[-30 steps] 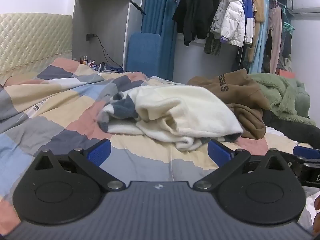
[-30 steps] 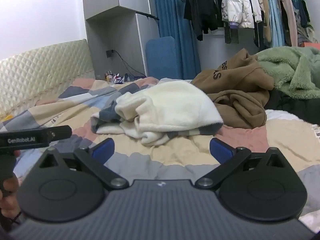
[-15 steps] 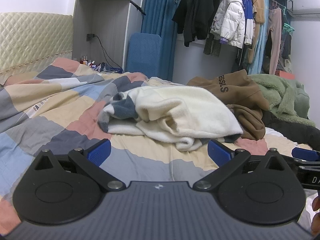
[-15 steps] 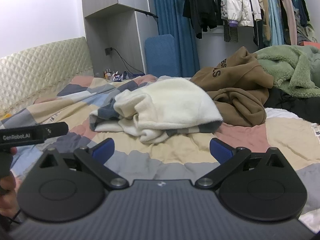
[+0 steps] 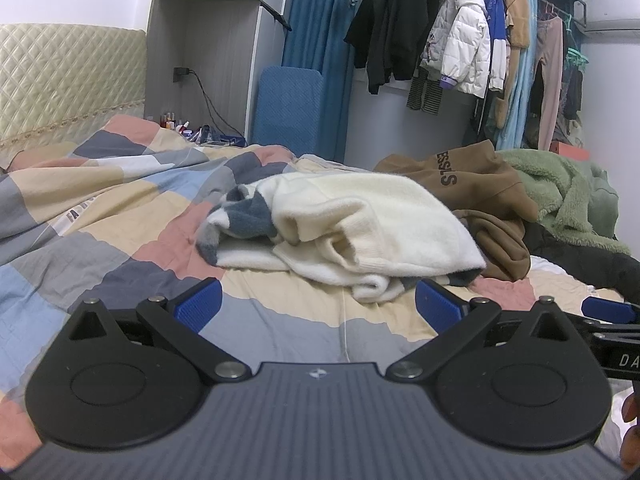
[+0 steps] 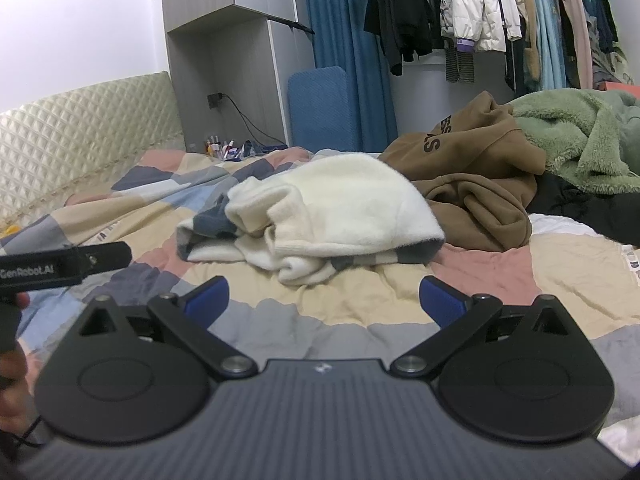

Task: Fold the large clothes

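The cream sweater (image 5: 360,220) lies crumpled on the bed (image 5: 120,216), just in front of the brown hoodie (image 5: 472,184). The left hand-held gripper (image 5: 318,300) and right hand-held gripper (image 6: 324,300) both stand wide open and empty, short of the sweater. Judged step: approach. The next move calls for pinching an edge and spreading it flat. No containers are visible.

Crumpled clothes (image 5: 360,220) on patchwork bed (image 5: 120,240).

cream sweater (image 5: 360,216) – grey-striped, checked pastel bedspread (image 5: 120,216)
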